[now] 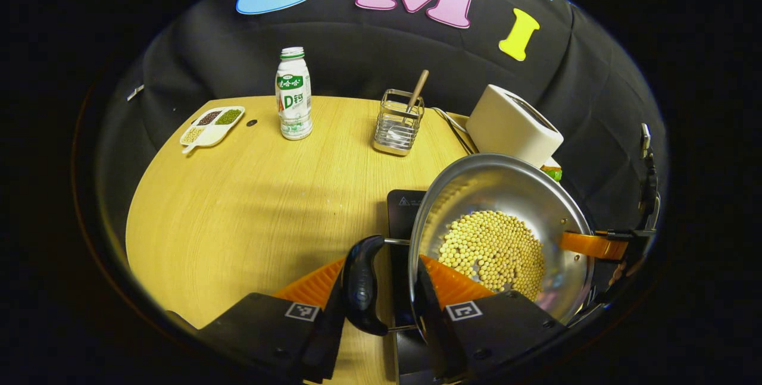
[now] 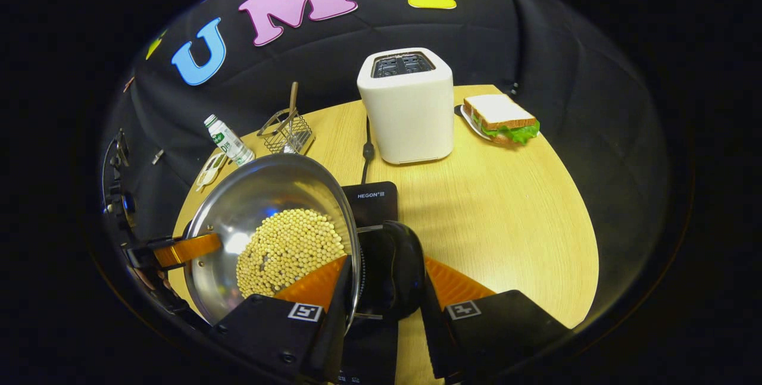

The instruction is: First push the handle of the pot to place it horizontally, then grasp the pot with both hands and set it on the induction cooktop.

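Note:
A steel pot (image 1: 506,188) holding a heap of soybeans (image 1: 493,249) hangs between my two grippers, over the black induction cooktop (image 1: 402,209). I cannot tell whether it rests on it. In the left gripper view my left gripper (image 1: 381,266) is shut on the pot's black side handle (image 1: 362,285); the other gripper (image 1: 601,245) grips the far rim. In the right gripper view my right gripper (image 2: 384,266) is shut on the opposite black handle (image 2: 397,272) of the pot (image 2: 262,200), with the cooktop (image 2: 369,200) just beyond and the left gripper (image 2: 178,250) on the far side.
On the wooden table (image 1: 250,212) stand a white drink bottle (image 1: 293,94), a divided dish of beans (image 1: 212,125) and a wire basket with a spoon (image 1: 397,123). A white toaster (image 2: 408,105) with its cord sits behind the cooktop, a sandwich on a plate (image 2: 500,117) to its right.

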The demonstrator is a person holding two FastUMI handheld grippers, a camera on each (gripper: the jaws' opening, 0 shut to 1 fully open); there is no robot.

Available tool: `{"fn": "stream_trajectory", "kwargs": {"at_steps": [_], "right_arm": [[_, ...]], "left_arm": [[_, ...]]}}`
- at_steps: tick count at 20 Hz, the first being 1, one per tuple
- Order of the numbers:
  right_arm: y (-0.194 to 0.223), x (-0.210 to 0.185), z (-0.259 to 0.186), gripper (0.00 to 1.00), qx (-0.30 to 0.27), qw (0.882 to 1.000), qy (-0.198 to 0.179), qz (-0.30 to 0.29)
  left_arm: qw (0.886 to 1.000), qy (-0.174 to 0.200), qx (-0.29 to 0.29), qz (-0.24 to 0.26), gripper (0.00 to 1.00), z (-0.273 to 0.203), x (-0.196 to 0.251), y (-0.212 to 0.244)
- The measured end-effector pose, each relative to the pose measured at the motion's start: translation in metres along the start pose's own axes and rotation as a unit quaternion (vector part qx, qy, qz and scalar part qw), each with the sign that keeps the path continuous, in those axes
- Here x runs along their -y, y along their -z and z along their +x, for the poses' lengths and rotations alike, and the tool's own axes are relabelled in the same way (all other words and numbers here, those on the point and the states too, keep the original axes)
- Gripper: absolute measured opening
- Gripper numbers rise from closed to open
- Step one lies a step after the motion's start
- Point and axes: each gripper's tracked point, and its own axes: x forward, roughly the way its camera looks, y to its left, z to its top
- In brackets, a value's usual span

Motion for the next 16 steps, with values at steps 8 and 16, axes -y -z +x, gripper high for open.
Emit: {"fn": "stream_trajectory", "kwargs": {"at_steps": [8, 16], "right_arm": [[0.007, 0.007, -0.023, 1.00, 0.020, 0.999, 0.031, 0.008], [0.007, -0.001, -0.119, 0.99, 0.111, 0.991, 0.081, 0.004]], "left_arm": [[1.000, -0.009, -0.011, -0.002, 0.99, -0.018, -0.007, 0.007], [0.998, 0.011, 0.060, 0.032, 0.95, -0.101, -0.008, -0.003]]}}
